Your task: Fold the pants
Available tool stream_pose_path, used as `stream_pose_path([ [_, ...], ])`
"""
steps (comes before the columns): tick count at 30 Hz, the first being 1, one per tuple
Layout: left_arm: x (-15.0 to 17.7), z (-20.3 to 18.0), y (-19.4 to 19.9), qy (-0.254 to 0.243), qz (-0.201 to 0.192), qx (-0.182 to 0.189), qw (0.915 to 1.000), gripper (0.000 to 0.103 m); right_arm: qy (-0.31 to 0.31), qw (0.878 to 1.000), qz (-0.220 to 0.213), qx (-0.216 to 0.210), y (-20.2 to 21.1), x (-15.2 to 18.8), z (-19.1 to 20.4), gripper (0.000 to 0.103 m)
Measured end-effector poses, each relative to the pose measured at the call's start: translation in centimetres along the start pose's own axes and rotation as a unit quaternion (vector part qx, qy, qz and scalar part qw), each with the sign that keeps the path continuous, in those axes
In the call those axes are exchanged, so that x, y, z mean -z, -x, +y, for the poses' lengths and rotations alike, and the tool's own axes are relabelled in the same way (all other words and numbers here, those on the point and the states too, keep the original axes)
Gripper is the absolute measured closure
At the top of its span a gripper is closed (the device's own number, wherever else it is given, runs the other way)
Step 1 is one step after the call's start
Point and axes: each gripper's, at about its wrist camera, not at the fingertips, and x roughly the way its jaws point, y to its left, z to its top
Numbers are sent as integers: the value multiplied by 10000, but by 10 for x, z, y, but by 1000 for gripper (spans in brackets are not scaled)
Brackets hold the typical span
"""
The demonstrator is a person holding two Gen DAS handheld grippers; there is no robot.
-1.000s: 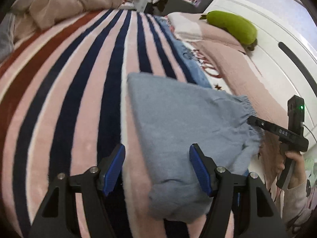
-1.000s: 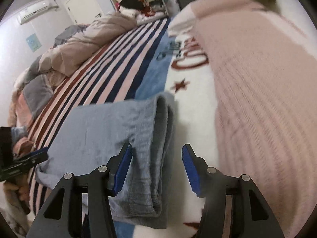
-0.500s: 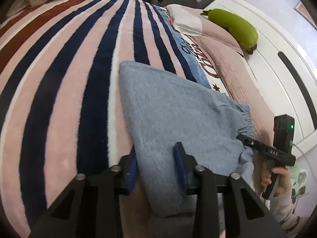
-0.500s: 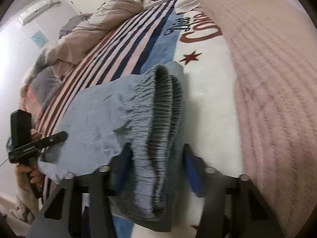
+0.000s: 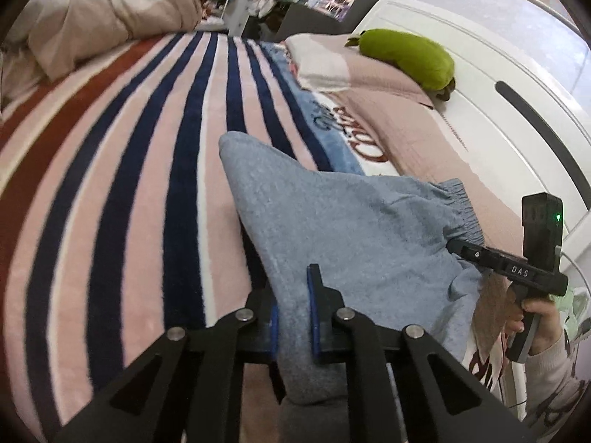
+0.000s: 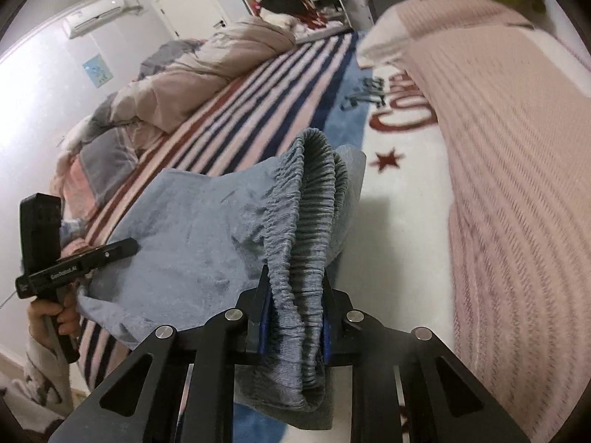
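Note:
The grey-blue pants (image 5: 343, 221) lie folded on the striped blanket, near the bed's edge. My left gripper (image 5: 293, 317) is shut on their near left edge and lifts it off the blanket. My right gripper (image 6: 293, 310) is shut on the ribbed elastic waistband (image 6: 314, 199), which stands up in a bunched fold. The pants also show in the right wrist view (image 6: 192, 221). The right gripper shows in the left wrist view (image 5: 509, 269), and the left gripper in the right wrist view (image 6: 77, 262).
The striped pink, navy and red blanket (image 5: 110, 170) covers the bed. A pink knitted pillow (image 6: 517, 170) lies to the right, with a green plush (image 5: 410, 59) on it by the white headboard (image 5: 517, 118). A rumpled duvet (image 6: 192, 70) lies at the far end.
Both grippers went from open to shut on the pants. The gripped edges have risen off the blanket, and the waistband now bunches upward.

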Motion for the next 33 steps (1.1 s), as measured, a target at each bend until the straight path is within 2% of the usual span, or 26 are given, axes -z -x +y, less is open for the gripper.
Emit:
stream_pose_path([
  [10,-3,-12,75,-297,-517,-106,9982,93,335,9985,-414,-149,47,-13,50,88],
  [20,14,-1,153,-401,-968,-351,9939,93,728,9941,-682,-423,76,-13,121,88],
  [33,27,36,246,-374,-1469,-719,9858,93,1165,9866,-779,-835,70,-24,211,88],
])
